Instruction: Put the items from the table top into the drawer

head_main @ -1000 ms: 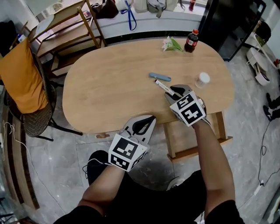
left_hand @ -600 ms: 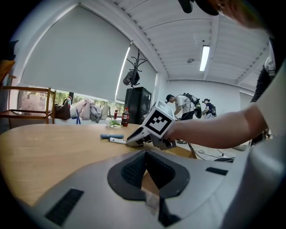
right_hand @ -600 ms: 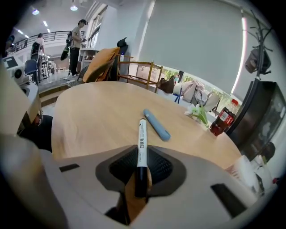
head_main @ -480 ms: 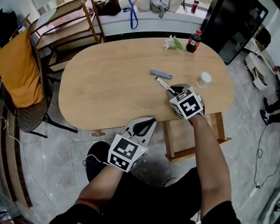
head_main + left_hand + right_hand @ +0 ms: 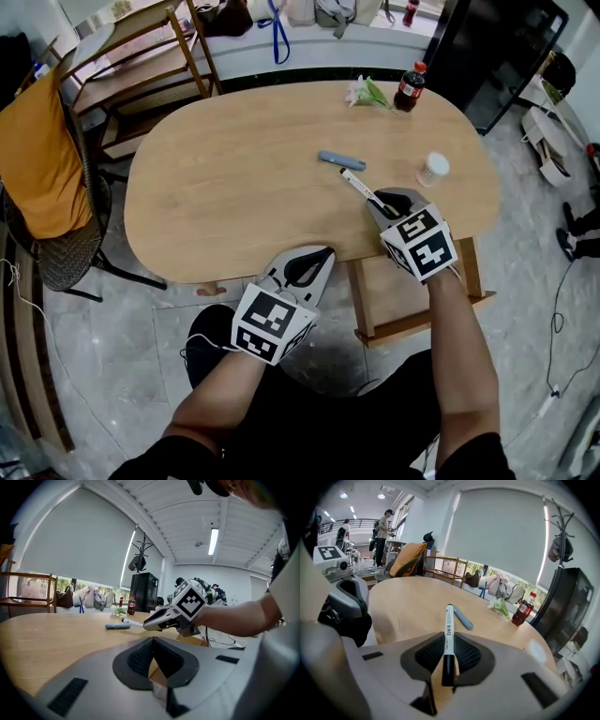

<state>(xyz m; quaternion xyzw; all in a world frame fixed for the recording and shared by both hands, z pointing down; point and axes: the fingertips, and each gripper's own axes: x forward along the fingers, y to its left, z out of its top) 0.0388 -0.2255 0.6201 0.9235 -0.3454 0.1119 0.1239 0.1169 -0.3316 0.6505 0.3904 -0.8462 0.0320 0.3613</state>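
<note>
Marker (image 5: 359, 187) clamped in right hand-held gripper (image 5: 384, 204), jaws just closing, near table (image 5: 234, 206) front edge, left hand-held gripper (image 5: 317, 256) clenched empty

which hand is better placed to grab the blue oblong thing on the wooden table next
Left, probably: the left gripper is empty by the wooden table's near edge, while the right gripper's jaws have just closed on the white black-capped marker.

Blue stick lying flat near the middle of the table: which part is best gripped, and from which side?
Take the blue stick at mid-length, from straight above, closing across its narrow width. It lies flat on the table, long and slim, with bare wood along both long sides, and its ends give little to pinch. Mind the marker, whose tip is close on the near side.
</note>
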